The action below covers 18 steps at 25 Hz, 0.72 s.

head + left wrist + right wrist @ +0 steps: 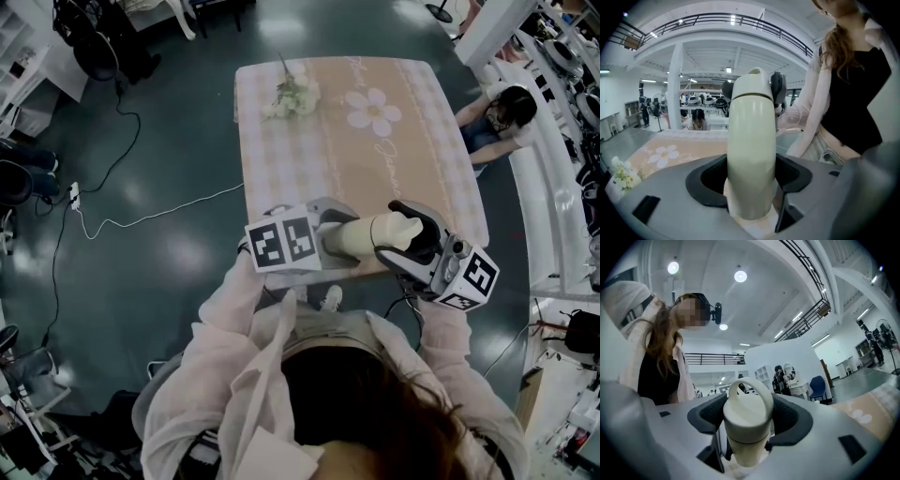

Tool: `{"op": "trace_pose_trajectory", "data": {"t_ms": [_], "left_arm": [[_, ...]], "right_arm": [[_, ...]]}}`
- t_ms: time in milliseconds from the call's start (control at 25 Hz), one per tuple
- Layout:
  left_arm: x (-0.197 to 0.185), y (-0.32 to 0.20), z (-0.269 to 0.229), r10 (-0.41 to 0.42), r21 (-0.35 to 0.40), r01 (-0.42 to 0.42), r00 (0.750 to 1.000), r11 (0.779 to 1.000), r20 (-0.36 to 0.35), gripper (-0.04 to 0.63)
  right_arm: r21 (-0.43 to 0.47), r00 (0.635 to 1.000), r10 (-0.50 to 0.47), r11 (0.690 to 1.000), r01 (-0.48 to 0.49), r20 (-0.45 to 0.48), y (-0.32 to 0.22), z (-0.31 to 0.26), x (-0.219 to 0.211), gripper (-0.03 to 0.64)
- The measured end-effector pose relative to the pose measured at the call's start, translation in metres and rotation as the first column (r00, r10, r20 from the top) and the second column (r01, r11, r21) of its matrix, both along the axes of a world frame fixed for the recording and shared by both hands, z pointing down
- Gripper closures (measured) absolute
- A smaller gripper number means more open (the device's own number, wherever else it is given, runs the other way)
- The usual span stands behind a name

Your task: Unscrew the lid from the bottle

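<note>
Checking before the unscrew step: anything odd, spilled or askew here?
Nothing stands out. The cream bottle is held sideways above the table's near edge, left gripper on its body, right gripper on its lid; no spill shows.

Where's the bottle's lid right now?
In the head view, the lid is on the right end of the cream bottle, which is held level above the near edge of the table. It is gripped between the jaws of the right gripper.
</note>
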<state>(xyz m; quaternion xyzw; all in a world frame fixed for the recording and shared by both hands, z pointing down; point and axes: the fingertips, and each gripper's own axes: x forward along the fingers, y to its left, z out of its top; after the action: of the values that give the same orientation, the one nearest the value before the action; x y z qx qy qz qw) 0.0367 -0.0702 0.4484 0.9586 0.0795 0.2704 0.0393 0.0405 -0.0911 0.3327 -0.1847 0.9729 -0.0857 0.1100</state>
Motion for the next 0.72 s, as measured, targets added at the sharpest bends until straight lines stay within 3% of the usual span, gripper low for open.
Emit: {"op": "trace_pose_trajectory", "data": {"t_ms": [160,240,360,520,640,720], "left_arm": [[0.000,0.009,-0.005,0.056,-0.041,-0.057,0.998,0.998,-0.036,0.281],[0.001,0.003,-0.003,0.008,-0.020,-0.008,1.000,1.000,-0.028,0.281],[0.002,-0.015,0.003,-0.123,0.026,0.123,0.992,0.992,-0.006,0.281],[0.000,-0.039,0.013,-0.286,0.069,0.284,0.958,0.956,0.021,0.281],[-0.001,-0.047,0.023,-0.349,0.093,0.344,0.936,0.934,0.046,0.281],[0.000,-0.046,0.026,-0.357,0.102,0.350,0.932,0.931,0.058,0.281]], "right_arm": [[0.056,0.997,-0.075,0.996,0.075,0.001,0.009,-0.005,-0.003,0.311],[0.034,0.999,-0.040,0.999,0.040,0.006,0.003,-0.003,-0.001,0.308],[-0.043,0.995,0.096,0.995,-0.095,0.022,-0.016,0.004,0.008,0.281],[-0.160,0.959,0.284,0.946,-0.281,-0.003,-0.037,0.017,0.015,0.198],[-0.214,0.926,0.376,0.902,-0.375,-0.041,-0.045,0.023,0.012,0.199],[-0.249,0.902,0.427,0.869,-0.428,-0.061,-0.051,0.026,0.011,0.230]]}}
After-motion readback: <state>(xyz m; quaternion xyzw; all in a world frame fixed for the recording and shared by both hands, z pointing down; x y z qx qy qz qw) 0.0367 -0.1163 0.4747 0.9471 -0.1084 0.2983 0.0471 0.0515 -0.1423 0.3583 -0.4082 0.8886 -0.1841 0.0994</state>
